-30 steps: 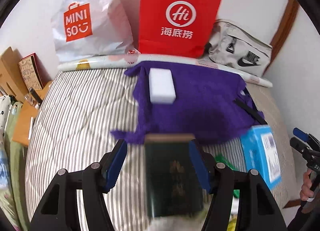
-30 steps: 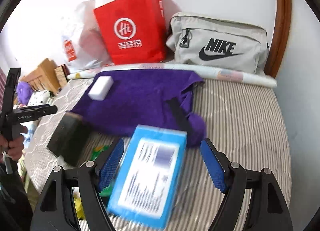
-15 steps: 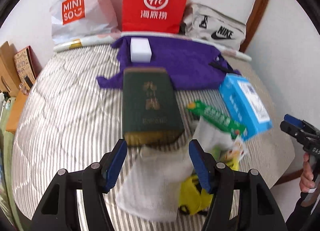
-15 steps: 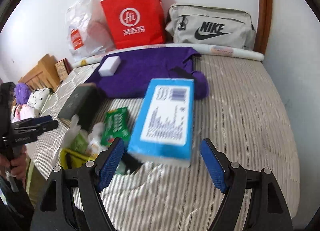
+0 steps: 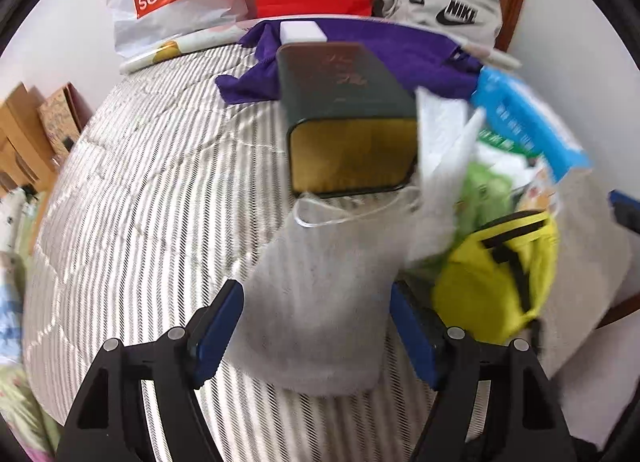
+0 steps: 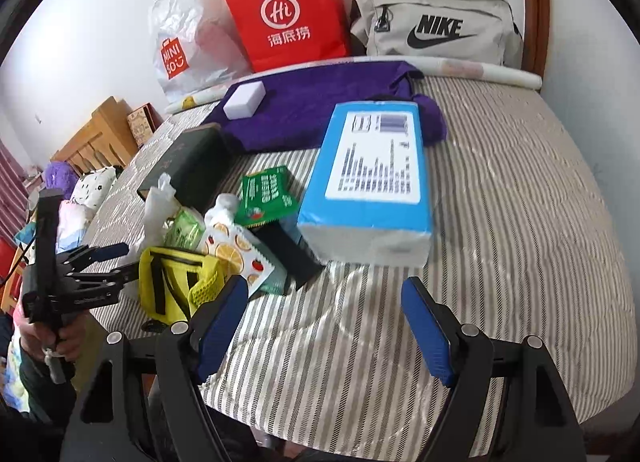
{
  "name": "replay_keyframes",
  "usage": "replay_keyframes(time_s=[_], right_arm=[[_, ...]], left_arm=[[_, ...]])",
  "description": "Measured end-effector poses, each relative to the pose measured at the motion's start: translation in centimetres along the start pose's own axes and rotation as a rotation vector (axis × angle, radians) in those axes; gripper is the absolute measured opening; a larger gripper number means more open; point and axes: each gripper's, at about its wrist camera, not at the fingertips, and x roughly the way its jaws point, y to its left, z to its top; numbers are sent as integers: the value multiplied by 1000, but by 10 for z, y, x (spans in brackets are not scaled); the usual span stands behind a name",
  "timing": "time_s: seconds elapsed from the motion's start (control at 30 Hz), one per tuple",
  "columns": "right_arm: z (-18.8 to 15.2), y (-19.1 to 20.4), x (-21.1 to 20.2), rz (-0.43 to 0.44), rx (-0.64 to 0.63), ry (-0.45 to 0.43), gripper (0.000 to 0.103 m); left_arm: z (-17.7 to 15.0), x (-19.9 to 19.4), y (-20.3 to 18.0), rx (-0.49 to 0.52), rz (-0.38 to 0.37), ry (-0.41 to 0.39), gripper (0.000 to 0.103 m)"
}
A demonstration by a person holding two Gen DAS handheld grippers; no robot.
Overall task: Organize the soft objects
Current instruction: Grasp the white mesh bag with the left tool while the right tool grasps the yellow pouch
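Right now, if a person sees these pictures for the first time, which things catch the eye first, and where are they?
The red paper bag stands against the back wall, between the white Miniso bag and the grey Nike bag. In front of it, the purple cloth lies on the striped bed with a white block on it. Nearer, the blue box sits beside a pile of small packets and a yellow pouch.

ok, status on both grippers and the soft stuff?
Left hand-held gripper open, straddling grey cloth. Right hand-held gripper open, empty, short of blue pack. Dark box sits just past the cloth.
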Motion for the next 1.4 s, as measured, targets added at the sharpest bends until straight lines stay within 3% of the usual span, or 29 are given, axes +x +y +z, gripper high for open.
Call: replay_keyframes(time_s=[0.07, 0.27, 0.43, 0.5, 0.9, 1.07, 1.17, 1.2, 1.27, 1.3, 1.4], right_arm=[[-2, 3, 3, -8, -7, 9, 78], [-6, 11, 6, 2, -27, 19, 78], [-6, 24, 12, 29, -50, 15, 78], [-6, 30, 14, 39, -60, 9, 78], [-7, 56, 33, 69, -105, 26, 76], [-7, 71, 39, 161, -131, 42, 73], [-9, 81, 53, 158, -152, 61, 73], [-9, 82, 57, 157, -151, 67, 69], [-10, 85, 70, 174, -148, 95, 48], [-10, 86, 74, 194, -146, 106, 32], [-11, 85, 68, 212, -150, 65, 29]], left_arm=[[2, 5, -1, 19, 52, -5, 75], [5, 9, 18, -35, 5, -49, 74], [6, 6, 14, 15, -23, -87, 19], [5, 5, 15, 13, -41, -89, 10], [2, 7, 27, -87, -106, -120, 9], [3, 8, 30, -114, -124, -120, 9], [1, 8, 29, -111, -121, -124, 9], [1, 8, 29, -112, -123, -124, 9], [1, 8, 30, -112, -125, -122, 9], [1, 8, 30, -112, -128, -119, 9], [1, 7, 30, -111, -130, -116, 9]])
